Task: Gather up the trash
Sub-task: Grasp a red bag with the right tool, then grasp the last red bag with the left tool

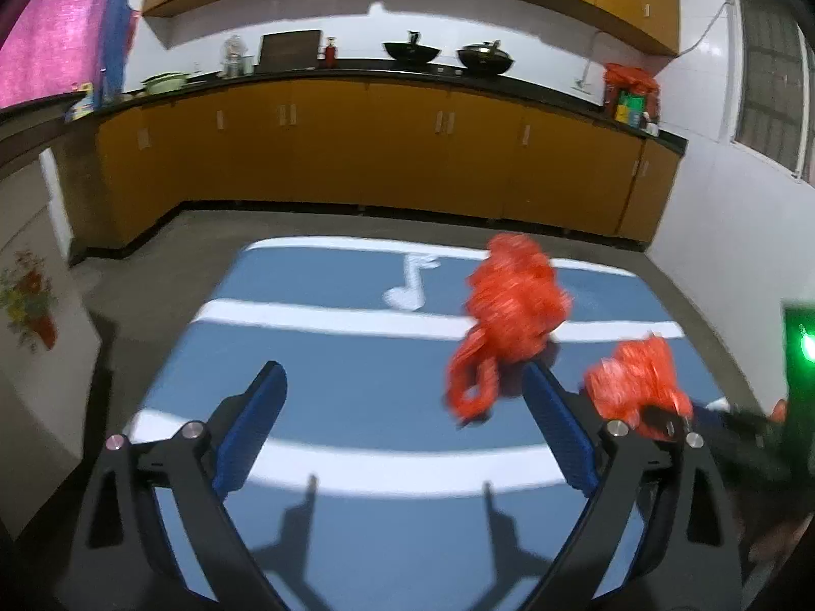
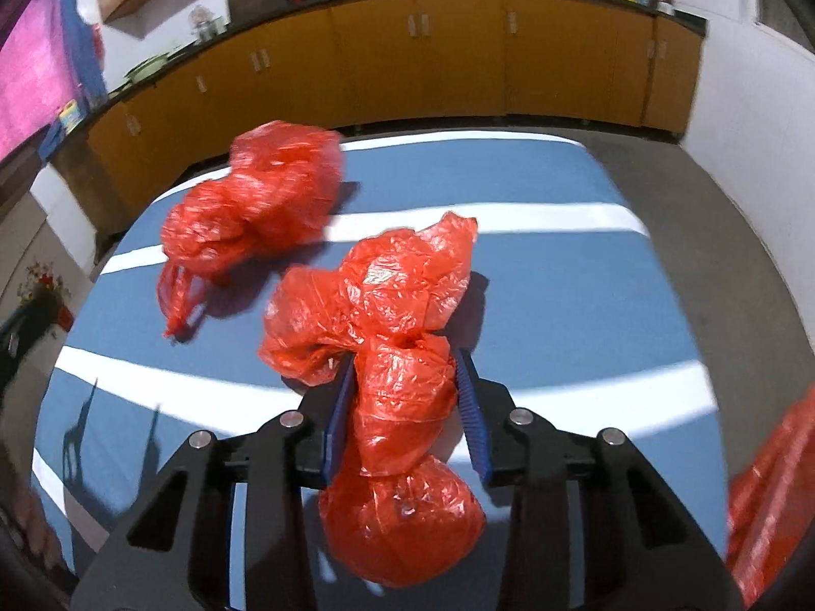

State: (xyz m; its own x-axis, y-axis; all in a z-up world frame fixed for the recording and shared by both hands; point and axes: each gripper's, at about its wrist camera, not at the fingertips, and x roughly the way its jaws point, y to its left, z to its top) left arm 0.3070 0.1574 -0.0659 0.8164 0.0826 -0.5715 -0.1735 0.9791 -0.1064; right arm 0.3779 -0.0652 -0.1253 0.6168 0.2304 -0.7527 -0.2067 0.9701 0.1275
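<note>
A crumpled red plastic bag (image 1: 514,315) lies on the blue and white striped table (image 1: 356,387), just beyond my left gripper's right finger. My left gripper (image 1: 405,382) is open and empty above the table. My right gripper (image 2: 407,361) is shut on a second red plastic bag (image 2: 402,382), whose knotted bulb hangs below the fingers. That held bag also shows in the left wrist view (image 1: 636,382) at the right. The loose bag shows in the right wrist view (image 2: 254,209), to the left of and beyond the held one.
Orange kitchen cabinets (image 1: 356,153) with a black counter run behind the table, with woks (image 1: 410,51) and a red bag of goods (image 1: 629,86) on it. More red plastic (image 2: 774,499) shows at the right edge. Grey floor surrounds the table.
</note>
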